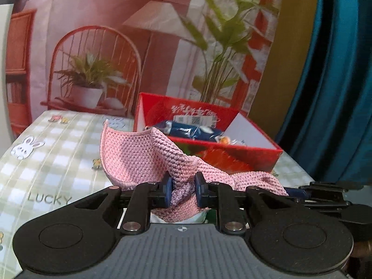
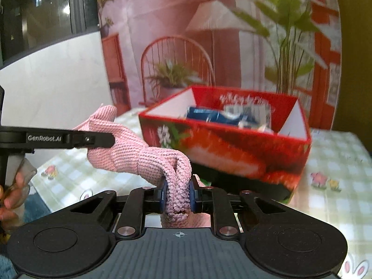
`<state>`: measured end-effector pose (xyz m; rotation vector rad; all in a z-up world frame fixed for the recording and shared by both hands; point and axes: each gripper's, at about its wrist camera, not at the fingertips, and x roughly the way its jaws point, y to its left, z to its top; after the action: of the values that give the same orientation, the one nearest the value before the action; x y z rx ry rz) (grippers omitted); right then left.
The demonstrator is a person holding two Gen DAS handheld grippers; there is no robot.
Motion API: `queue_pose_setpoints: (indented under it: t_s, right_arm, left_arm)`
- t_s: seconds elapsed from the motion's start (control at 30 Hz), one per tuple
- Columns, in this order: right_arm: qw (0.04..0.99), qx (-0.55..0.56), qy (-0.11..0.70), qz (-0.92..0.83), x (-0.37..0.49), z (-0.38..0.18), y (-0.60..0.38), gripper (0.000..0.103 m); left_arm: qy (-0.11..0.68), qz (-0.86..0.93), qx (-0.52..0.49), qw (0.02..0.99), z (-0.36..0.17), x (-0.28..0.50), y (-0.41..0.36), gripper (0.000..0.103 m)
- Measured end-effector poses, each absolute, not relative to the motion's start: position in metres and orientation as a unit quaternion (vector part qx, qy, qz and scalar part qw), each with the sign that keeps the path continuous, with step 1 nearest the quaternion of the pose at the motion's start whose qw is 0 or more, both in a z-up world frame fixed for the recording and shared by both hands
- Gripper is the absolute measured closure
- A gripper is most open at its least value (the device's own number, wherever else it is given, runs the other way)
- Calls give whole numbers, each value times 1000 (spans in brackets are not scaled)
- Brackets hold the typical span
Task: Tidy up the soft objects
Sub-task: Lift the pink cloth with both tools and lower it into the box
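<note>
Pink knitted cloth at frame centre, pinched at separate folds by the nearly closed left gripper and right gripper. Behind it, upper right, an open red cardboard box holds blue packets, partly hidden. The checked tablecloth reads "LUCKY"; the neighbouring gripper arm reads "GenRobot.AI". Box lettering is illegible.

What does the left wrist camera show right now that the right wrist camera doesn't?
Left wrist only: a teal curtain on the right and the word LUCKY printed on the checked tablecloth.

Right wrist only: a dark window and a hand holding the left gripper, seen side-on.

Both: the pink knitted cloth pinched by the left gripper and by the right gripper, and the red strawberry-print box holding blue packets.
</note>
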<state>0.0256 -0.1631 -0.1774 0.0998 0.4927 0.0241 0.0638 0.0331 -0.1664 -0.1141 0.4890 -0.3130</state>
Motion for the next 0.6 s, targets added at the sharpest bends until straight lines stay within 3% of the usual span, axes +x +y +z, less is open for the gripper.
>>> queue_pose_setpoints:
  t_s: [0.33,0.6]
  right_arm:
    - [978,-2,207,2,51,-130,-194,86]
    - [983,-49,175,-20,102,-100,-230,87]
  left_arm:
    - [239,-189,-59,951,-129,104,20,82]
    - [294,-227,-107,922,-114,194,8,82]
